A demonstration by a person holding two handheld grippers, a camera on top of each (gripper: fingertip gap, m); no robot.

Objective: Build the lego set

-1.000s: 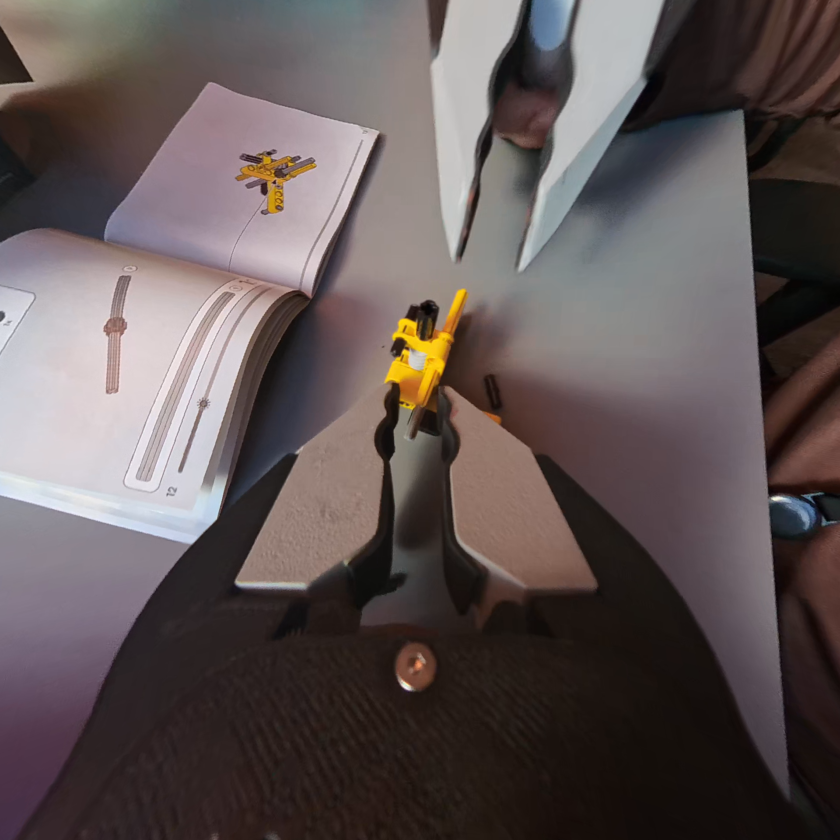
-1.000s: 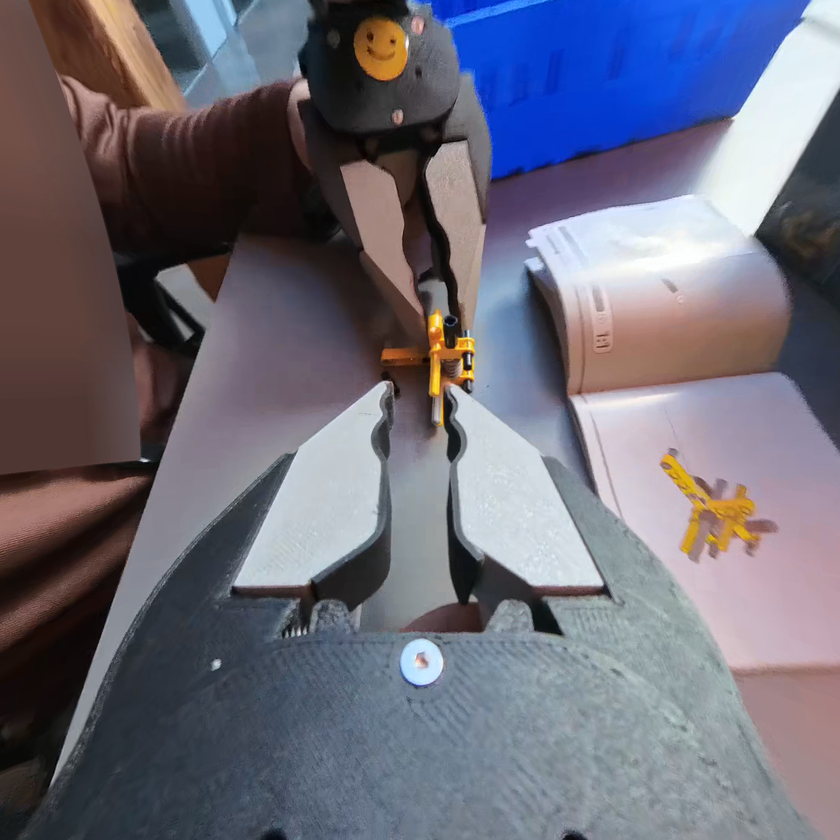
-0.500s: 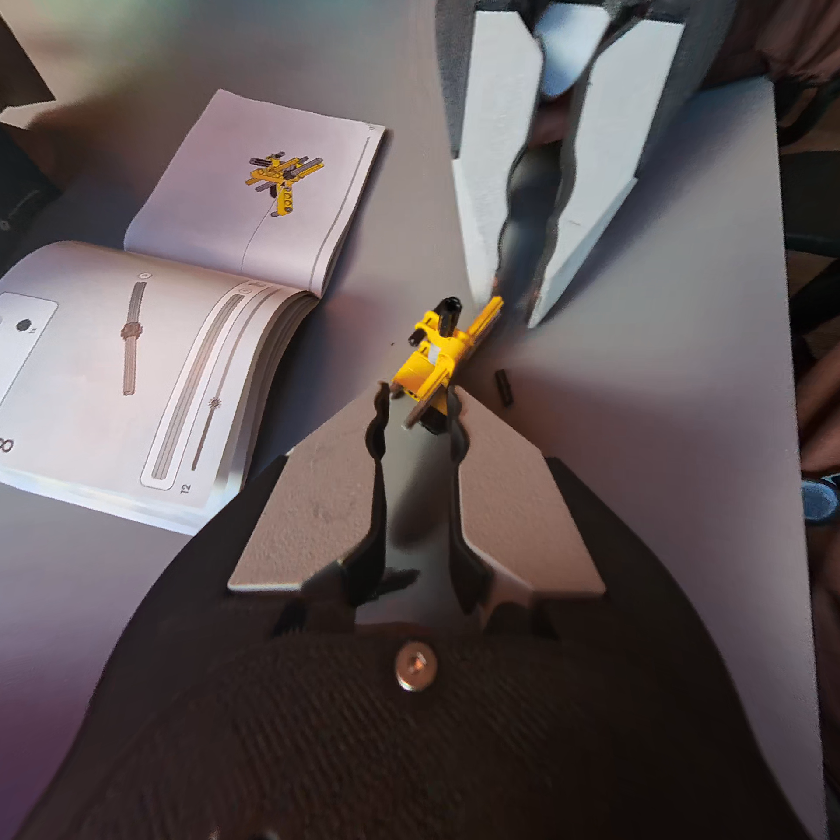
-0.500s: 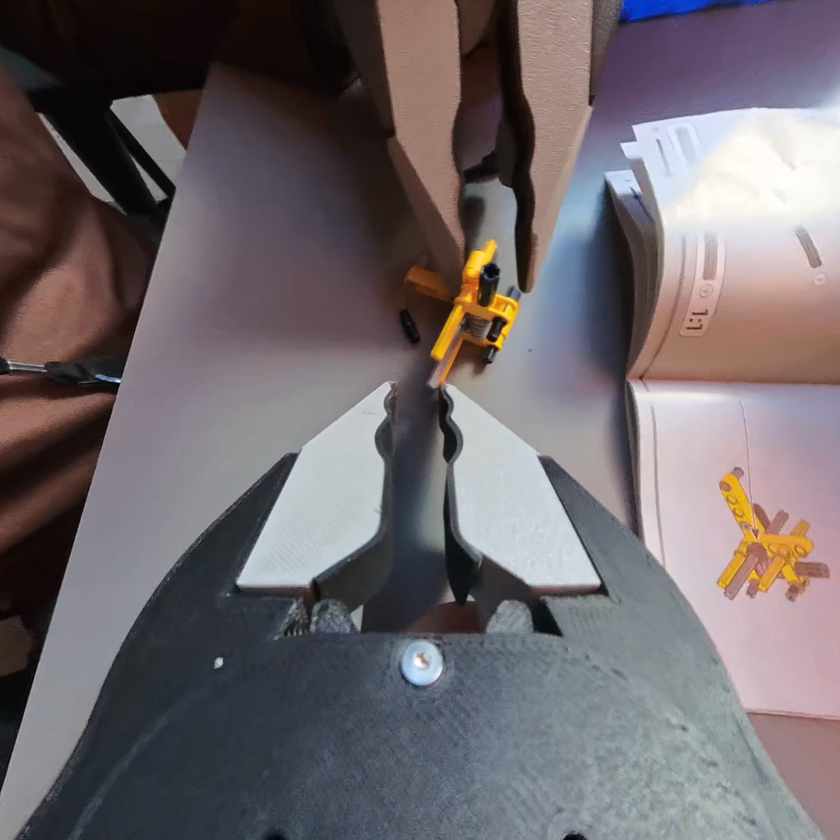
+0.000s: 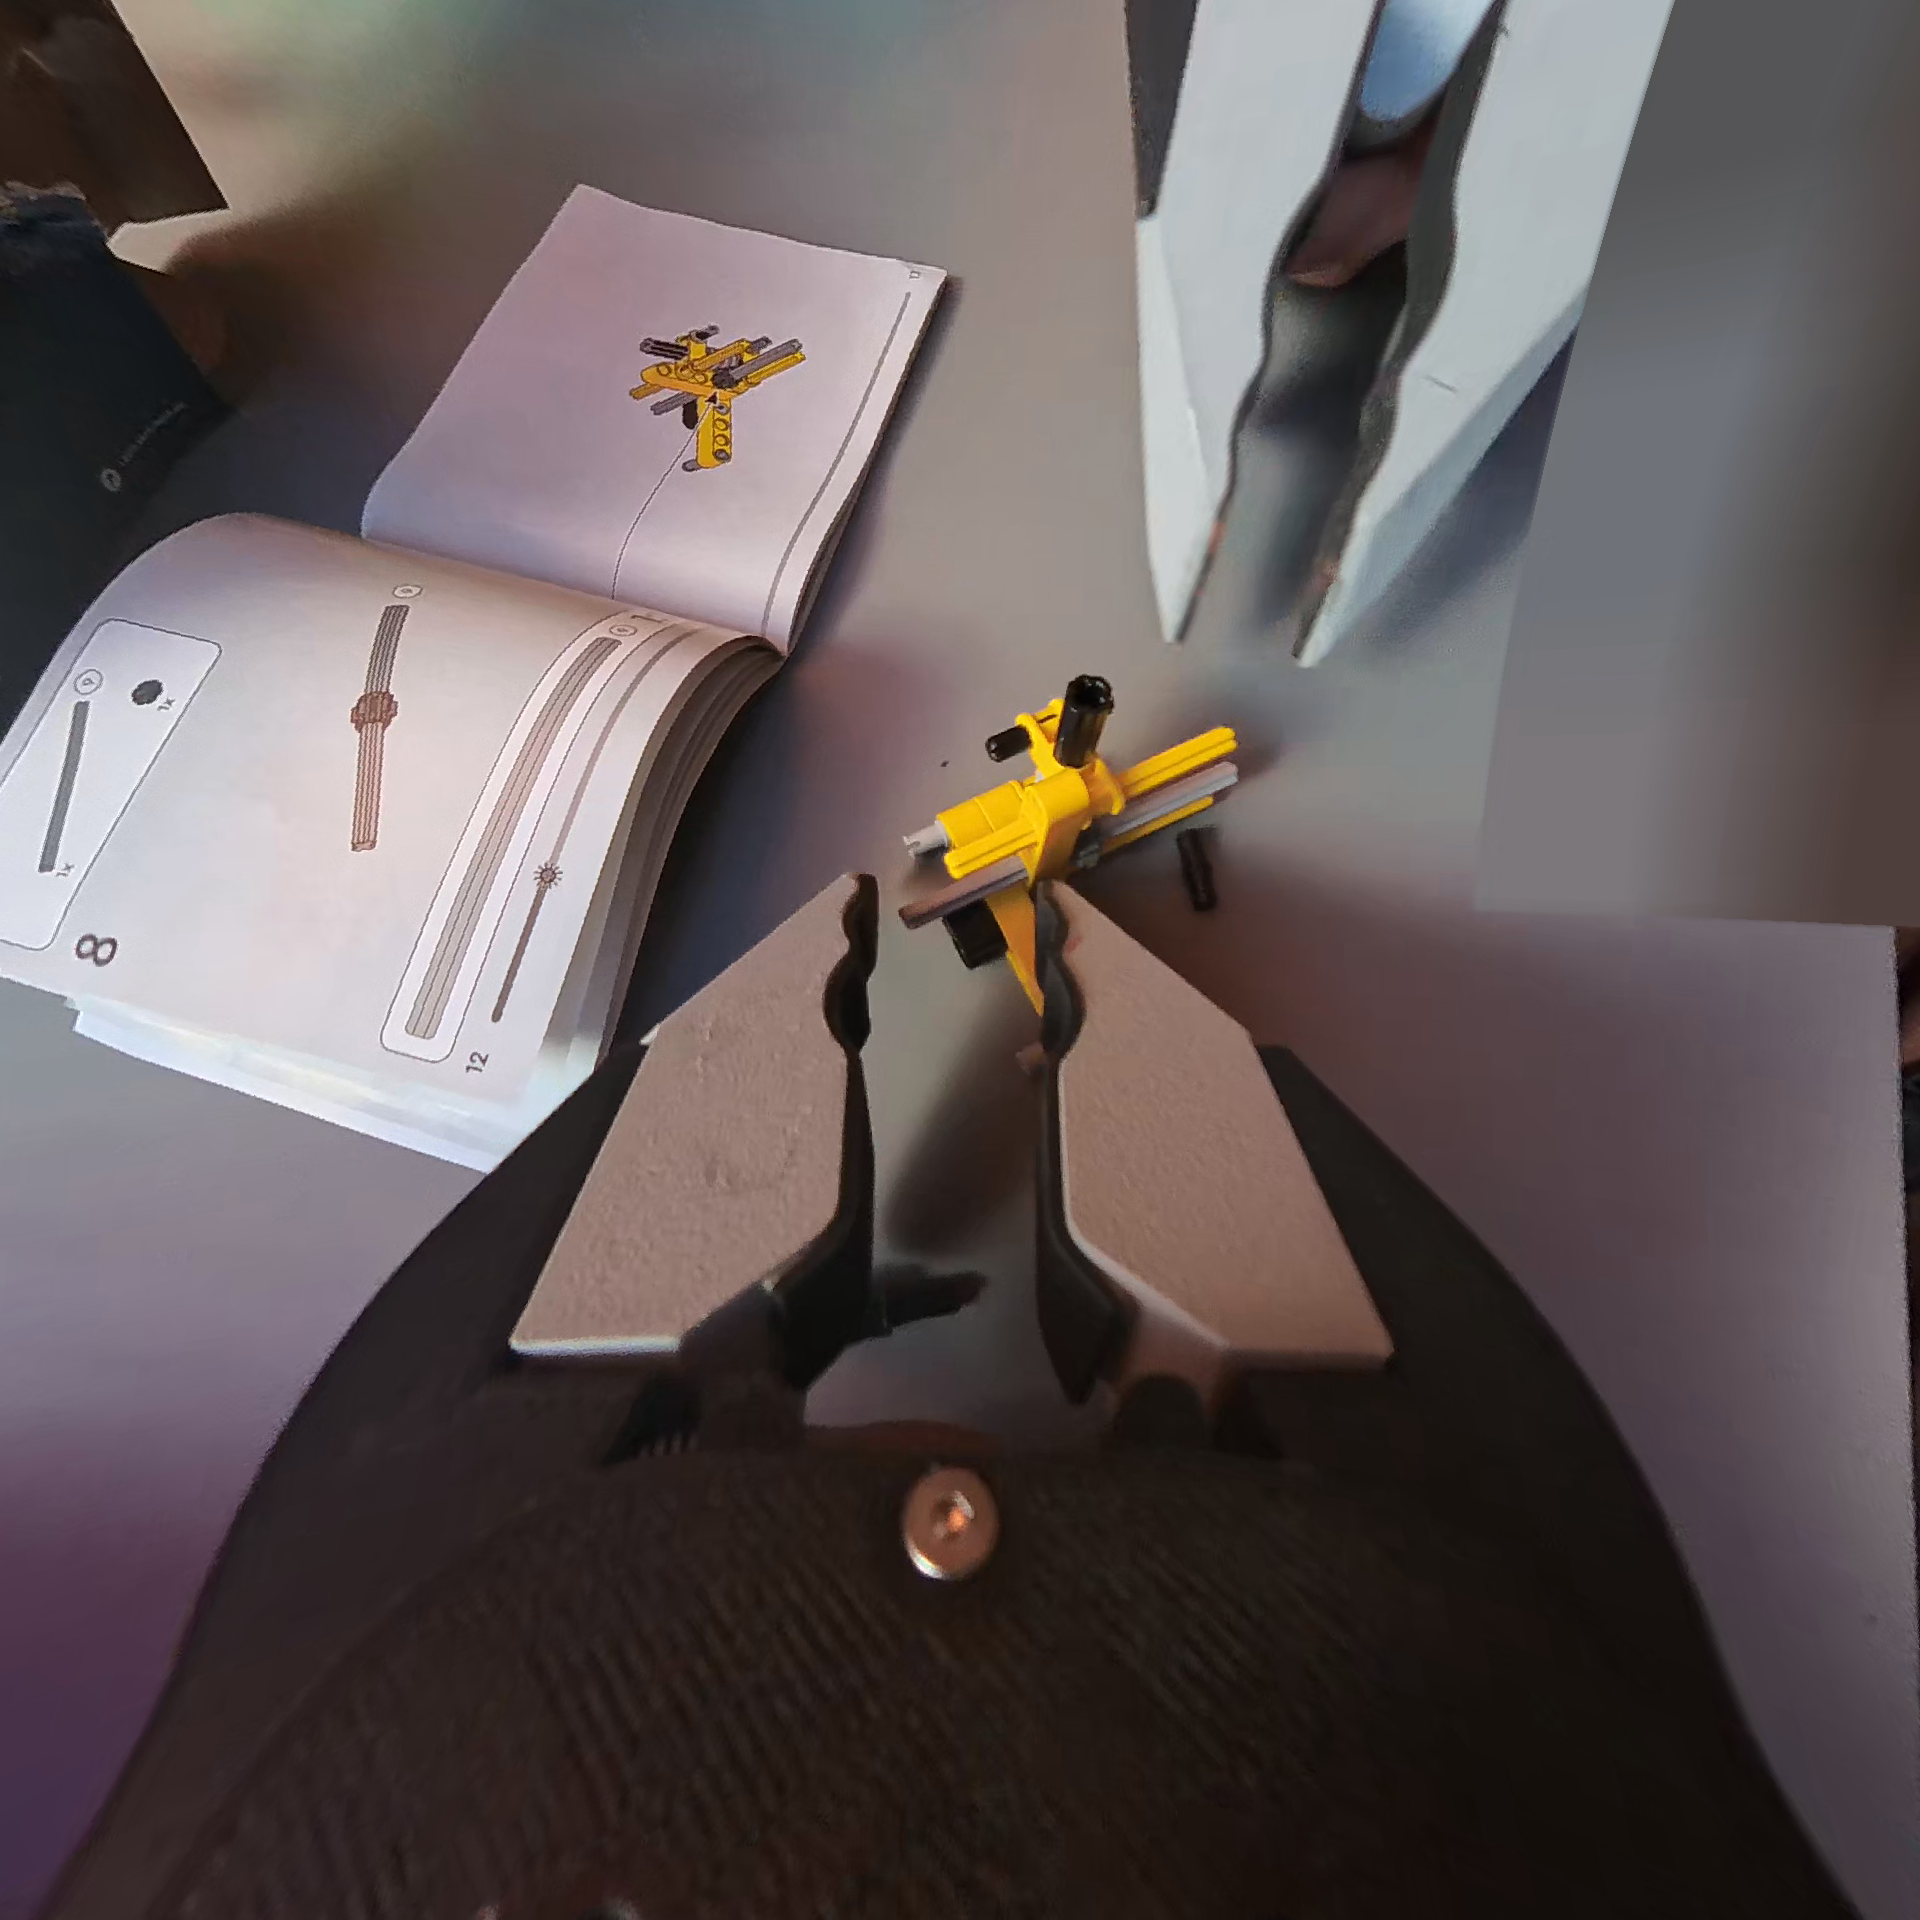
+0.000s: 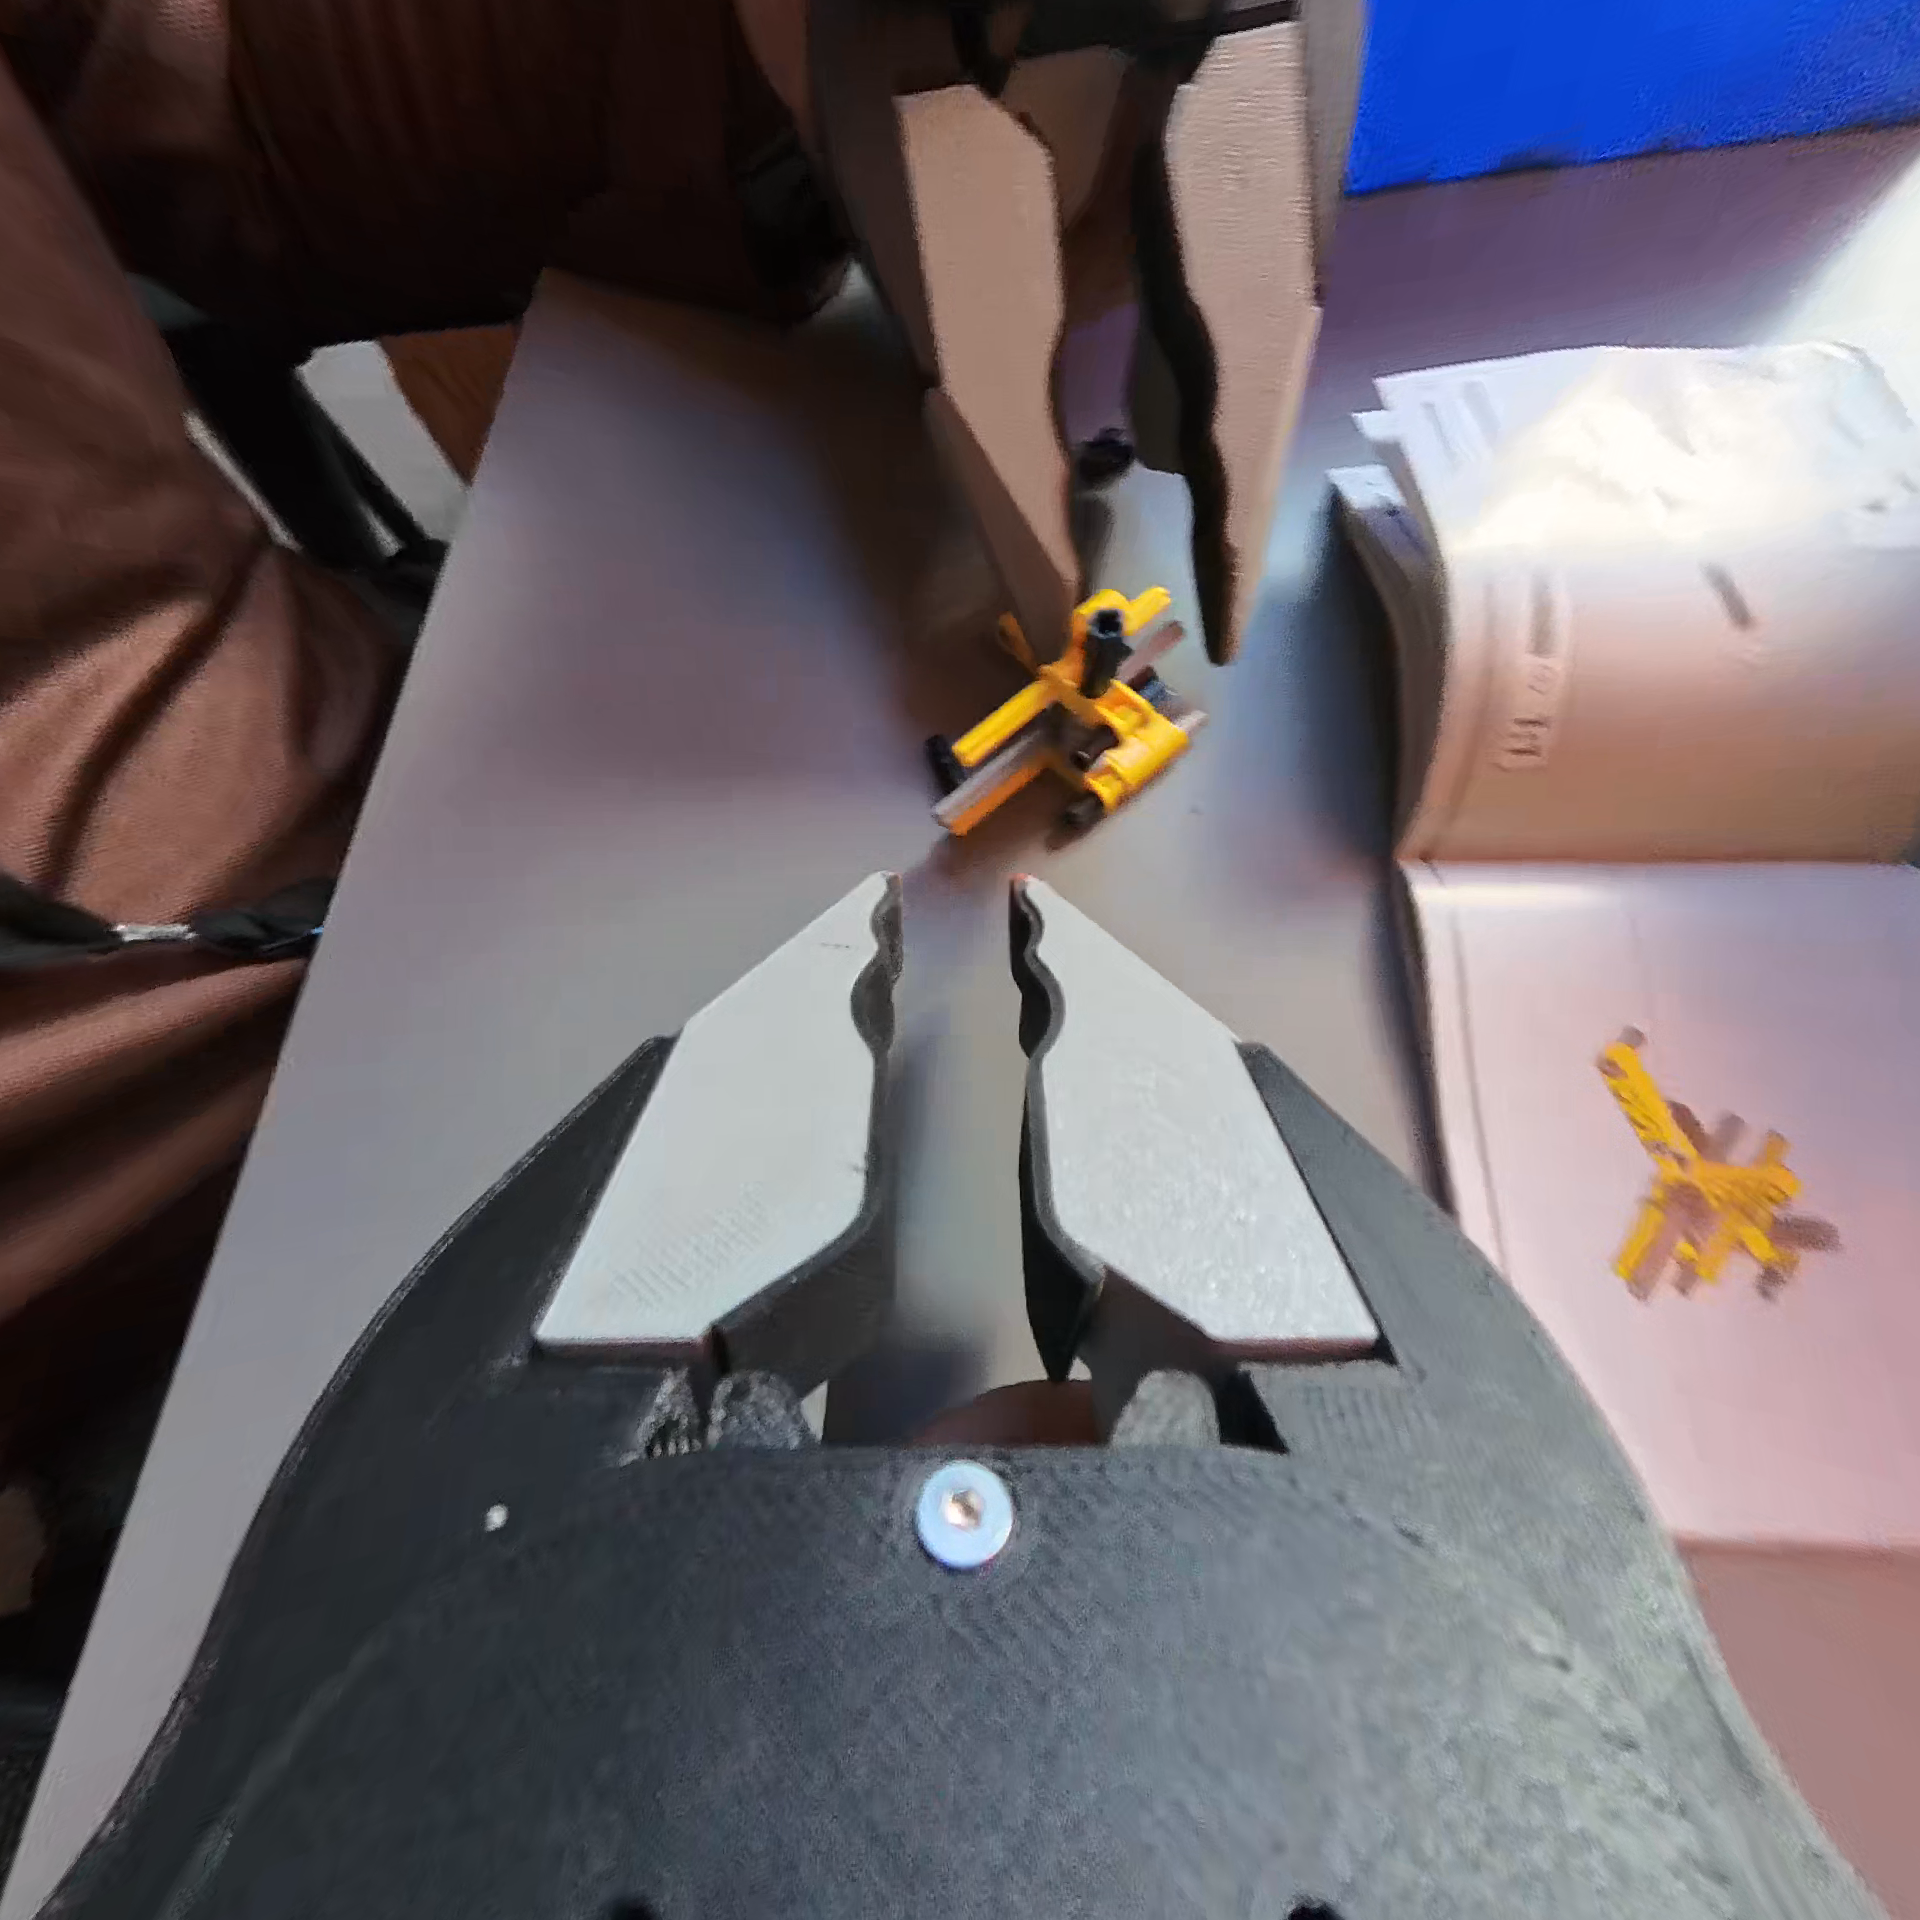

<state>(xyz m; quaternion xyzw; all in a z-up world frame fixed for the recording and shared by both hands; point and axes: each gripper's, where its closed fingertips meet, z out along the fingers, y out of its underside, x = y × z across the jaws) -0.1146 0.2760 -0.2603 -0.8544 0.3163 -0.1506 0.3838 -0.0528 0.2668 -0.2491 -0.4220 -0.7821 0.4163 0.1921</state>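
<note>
Yellow toy-brick assembly [image 5: 1070, 821] lies on my grey table [image 5: 1558, 1143], at twelve o'clock of my left gripper [image 5: 951, 904], whose jaws stand apart; one fingertip [image 5: 1049, 914] touches its leg without gripping. My right gripper [image 6: 956, 883] hovers narrow and empty. A loose black pin [image 5: 1197, 871] lies beside it. The instruction booklet [image 5: 416, 779] lies open at nine o'clock. Motion blur hides small joints.

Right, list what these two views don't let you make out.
- Yellow toy assembly: its lower strip runs behind the left gripper fingertip in the left wrist view; contact unclear.
- Same assembly: motion-blurred in the right wrist view.
- Instruction booklet: cut by the left edge.
- Right gripper: body cut by the top edge.
- Small black pin: too small to identify.
</note>
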